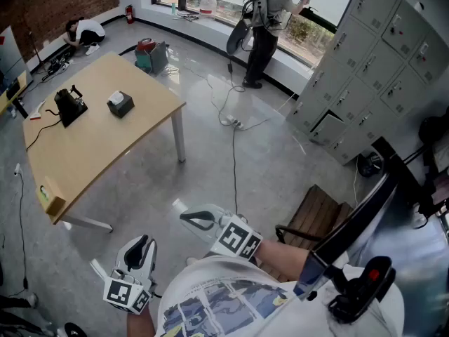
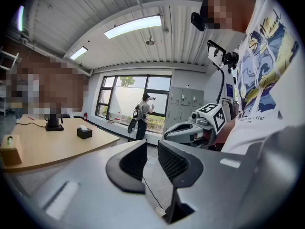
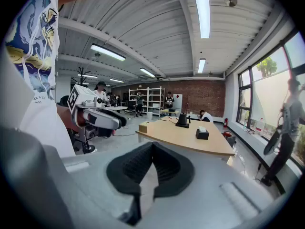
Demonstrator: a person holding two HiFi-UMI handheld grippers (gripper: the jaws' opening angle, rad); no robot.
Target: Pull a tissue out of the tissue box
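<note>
The black tissue box (image 1: 120, 104) with a white tissue sticking up stands on the curved wooden table (image 1: 105, 146), far ahead and to the left of both grippers. It also shows small in the left gripper view (image 2: 84, 132) and in the right gripper view (image 3: 202, 134). My left gripper (image 1: 139, 240) is held low near my body, open, with nothing between its jaws (image 2: 152, 151). My right gripper (image 1: 184, 215) hangs just right of it over the floor. Its pads meet at the tips, so it is shut and empty (image 3: 152, 149).
A black kettle on a base (image 1: 70, 106) with a cable and a small wooden box (image 1: 48, 195) share the table. Cables (image 1: 233, 121) trail over the grey floor. A wooden chair (image 1: 319, 220) is at my right, grey lockers (image 1: 372, 69) behind it. A person (image 1: 263, 27) stands at the window.
</note>
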